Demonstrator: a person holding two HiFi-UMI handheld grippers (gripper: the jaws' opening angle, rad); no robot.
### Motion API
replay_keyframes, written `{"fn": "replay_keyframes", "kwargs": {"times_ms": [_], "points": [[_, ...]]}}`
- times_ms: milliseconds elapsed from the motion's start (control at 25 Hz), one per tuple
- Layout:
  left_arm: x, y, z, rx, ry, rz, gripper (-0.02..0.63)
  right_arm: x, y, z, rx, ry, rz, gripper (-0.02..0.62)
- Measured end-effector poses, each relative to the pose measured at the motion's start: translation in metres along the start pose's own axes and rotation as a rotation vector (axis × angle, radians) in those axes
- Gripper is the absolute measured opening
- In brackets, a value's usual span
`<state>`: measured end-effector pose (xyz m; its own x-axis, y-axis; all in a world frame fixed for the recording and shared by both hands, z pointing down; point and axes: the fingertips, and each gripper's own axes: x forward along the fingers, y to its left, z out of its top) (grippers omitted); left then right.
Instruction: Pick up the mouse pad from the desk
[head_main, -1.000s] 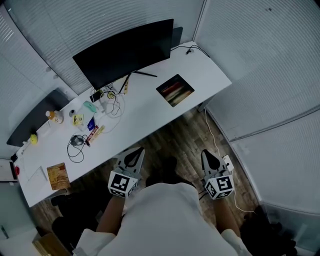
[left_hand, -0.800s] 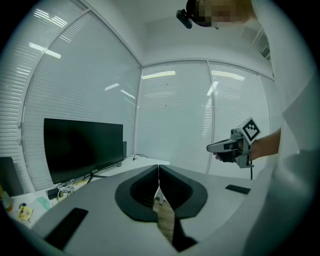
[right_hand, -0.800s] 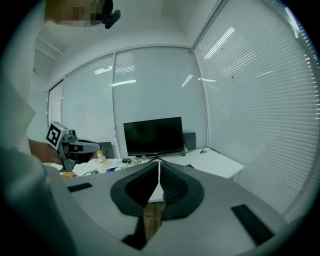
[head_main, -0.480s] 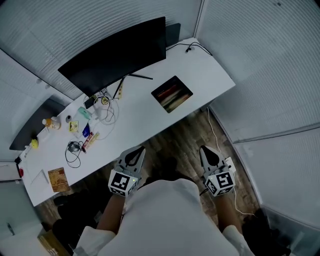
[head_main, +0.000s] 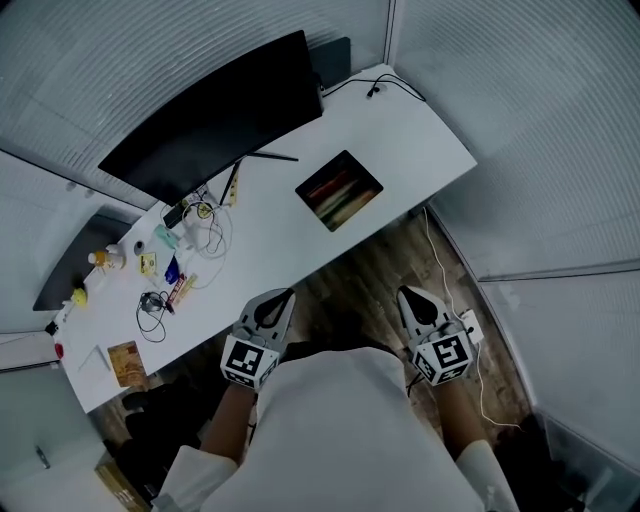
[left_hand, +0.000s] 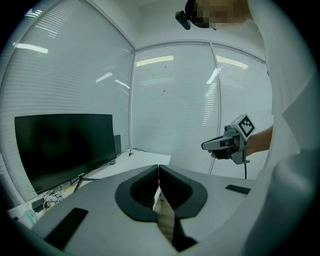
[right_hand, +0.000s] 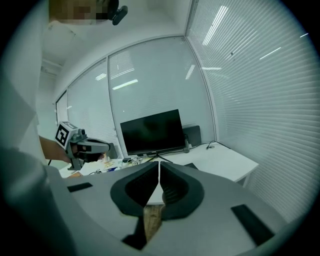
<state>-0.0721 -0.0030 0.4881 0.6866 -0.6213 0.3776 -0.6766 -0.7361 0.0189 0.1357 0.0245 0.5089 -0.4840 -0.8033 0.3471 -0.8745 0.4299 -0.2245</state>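
Note:
The mouse pad (head_main: 339, 190) is a dark rectangle with red and pale streaks. It lies flat on the white desk (head_main: 420, 140), right of the monitor stand. My left gripper (head_main: 285, 293) is shut and empty, held over the wooden floor just short of the desk's near edge. The right gripper (head_main: 403, 291) is also shut and empty over the floor, further from the desk. Both are well short of the pad. In the left gripper view the jaws (left_hand: 158, 166) meet, and the right gripper (left_hand: 227, 144) shows beyond. In the right gripper view the jaws (right_hand: 159, 163) meet too.
A wide black monitor (head_main: 215, 115) stands at the back of the desk. Cables, small bottles and packets (head_main: 175, 265) crowd its left part, with a brown card (head_main: 125, 362) near the left end. A white cable (head_main: 440, 270) trails over the floor. Blind-covered glass walls enclose the desk.
In the head view the desk has turned a little and slid left, with the mouse pad slightly lower and further left. Both grippers stay shut in front of the person.

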Motion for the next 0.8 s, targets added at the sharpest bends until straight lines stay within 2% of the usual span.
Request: {"fn": "replay_keyframes", "kwargs": {"times_ms": [200,400,800], "points": [[0.021,0.000,-0.004,0.006,0.036,-0.021,0.018,0.006,-0.012,-0.001,0.048,0.005,0.000,0.034],[0.040,0.008,-0.003,0.022,0.058,-0.066,0.018,0.021,-0.020,-0.012,0.079,0.060,-0.036,0.034],[0.094,0.030,-0.020,0.076,0.120,-0.212,0.020,0.038,-0.032,-0.023,0.111,0.108,-0.137,0.034]]}}
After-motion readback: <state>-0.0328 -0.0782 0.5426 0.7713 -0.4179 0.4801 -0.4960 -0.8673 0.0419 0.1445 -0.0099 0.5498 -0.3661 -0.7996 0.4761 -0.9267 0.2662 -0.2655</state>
